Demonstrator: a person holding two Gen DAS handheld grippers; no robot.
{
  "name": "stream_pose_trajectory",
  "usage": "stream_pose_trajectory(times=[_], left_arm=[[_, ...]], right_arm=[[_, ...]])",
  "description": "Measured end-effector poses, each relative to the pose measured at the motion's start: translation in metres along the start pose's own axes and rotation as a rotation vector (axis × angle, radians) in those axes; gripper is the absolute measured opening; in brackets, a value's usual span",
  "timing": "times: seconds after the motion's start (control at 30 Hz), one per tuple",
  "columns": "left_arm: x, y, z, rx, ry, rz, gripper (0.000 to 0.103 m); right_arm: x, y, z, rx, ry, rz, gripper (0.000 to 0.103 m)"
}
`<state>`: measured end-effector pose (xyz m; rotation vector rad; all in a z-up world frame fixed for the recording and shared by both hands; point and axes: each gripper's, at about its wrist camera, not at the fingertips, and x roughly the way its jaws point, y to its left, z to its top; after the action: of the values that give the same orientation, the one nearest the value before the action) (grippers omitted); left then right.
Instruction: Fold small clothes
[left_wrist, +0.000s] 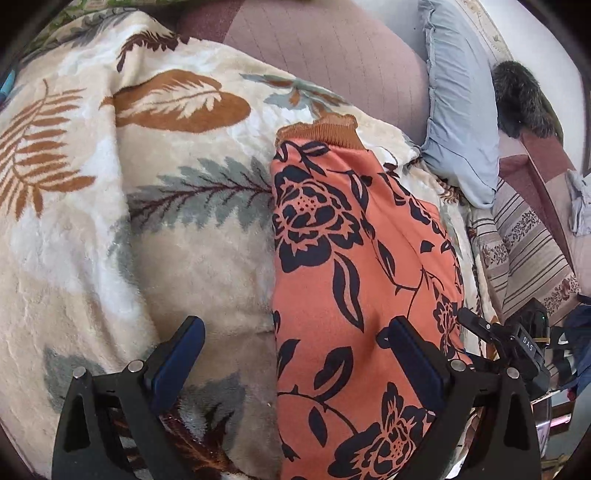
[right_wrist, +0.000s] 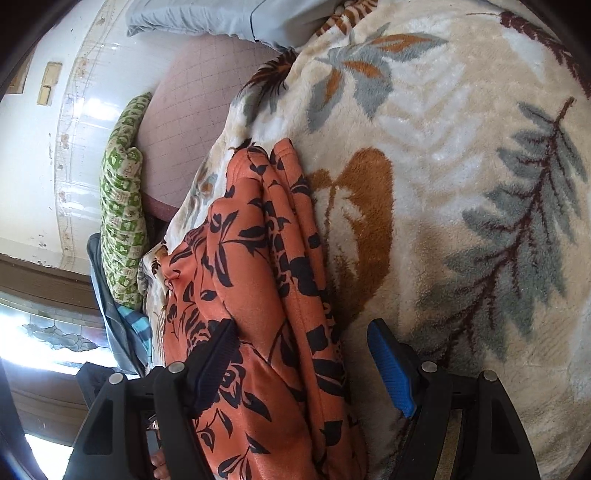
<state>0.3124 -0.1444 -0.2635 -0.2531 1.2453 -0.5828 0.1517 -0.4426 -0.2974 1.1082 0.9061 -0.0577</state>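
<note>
An orange garment (left_wrist: 354, 280) with a black flower print lies folded lengthwise on a cream leaf-patterned blanket (left_wrist: 110, 221). Its ribbed brown cuff (left_wrist: 321, 129) points away. My left gripper (left_wrist: 295, 332) is open and hovers over the garment's left edge, one finger over the blanket, one over the cloth. In the right wrist view the garment (right_wrist: 266, 295) lies in folds on the blanket (right_wrist: 461, 184). My right gripper (right_wrist: 303, 339) is open and straddles the garment's right edge. The other gripper (left_wrist: 517, 343) shows at the right of the left wrist view.
A mauve quilted cushion (left_wrist: 325, 55) and a blue pillow (left_wrist: 461, 110) lie beyond the blanket. A dark furry item (left_wrist: 524, 99) sits at far right. A green patterned pillow (right_wrist: 122, 206) lies by the white tiled wall (right_wrist: 37, 147). A striped sheet (left_wrist: 524, 251) covers the right side.
</note>
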Motion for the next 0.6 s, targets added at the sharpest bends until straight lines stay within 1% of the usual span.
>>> stream_pose_trajectory(times=[0.03,0.1,0.17,0.27,0.33,0.37,0.4,0.43,0.47,0.5,0.6], left_arm=[[0.004,-0.001,-0.001,0.001,0.01,-0.011,0.099],[0.007,-0.009,-0.003,0.051,0.001,0.014,0.099],[0.01,-0.017,-0.005,0.097,0.004,0.022,0.099],[0.013,-0.022,-0.007,0.11,-0.004,-0.016,0.099],[0.015,-0.025,-0.007,0.114,-0.015,-0.032,0.099],[0.015,-0.026,-0.008,0.119,-0.025,-0.039,0.09],[0.016,-0.028,-0.008,0.126,-0.034,-0.029,0.079],[0.016,-0.03,-0.008,0.132,-0.048,-0.01,0.077],[0.015,-0.03,-0.008,0.136,-0.06,-0.009,0.071],[0.013,-0.029,-0.008,0.135,-0.072,-0.01,0.062],[0.006,-0.029,-0.006,0.137,-0.094,-0.013,0.05]], right_arm=[[0.001,0.0,0.0,0.003,0.001,0.009,0.077],[0.003,-0.001,0.001,0.001,0.007,0.031,0.077],[0.007,0.0,0.001,-0.006,0.014,0.056,0.077],[0.014,0.004,0.001,-0.007,0.023,0.097,0.077],[0.021,0.01,-0.001,-0.025,0.045,0.117,0.077],[0.025,0.016,-0.003,-0.051,0.046,0.107,0.077],[0.028,0.022,-0.005,-0.083,0.044,0.091,0.076],[0.031,0.028,-0.008,-0.113,0.046,0.07,0.074],[0.033,0.034,-0.011,-0.139,0.038,0.041,0.069],[0.034,0.039,-0.013,-0.157,0.031,0.021,0.063],[0.032,0.05,-0.019,-0.173,0.005,-0.001,0.053]])
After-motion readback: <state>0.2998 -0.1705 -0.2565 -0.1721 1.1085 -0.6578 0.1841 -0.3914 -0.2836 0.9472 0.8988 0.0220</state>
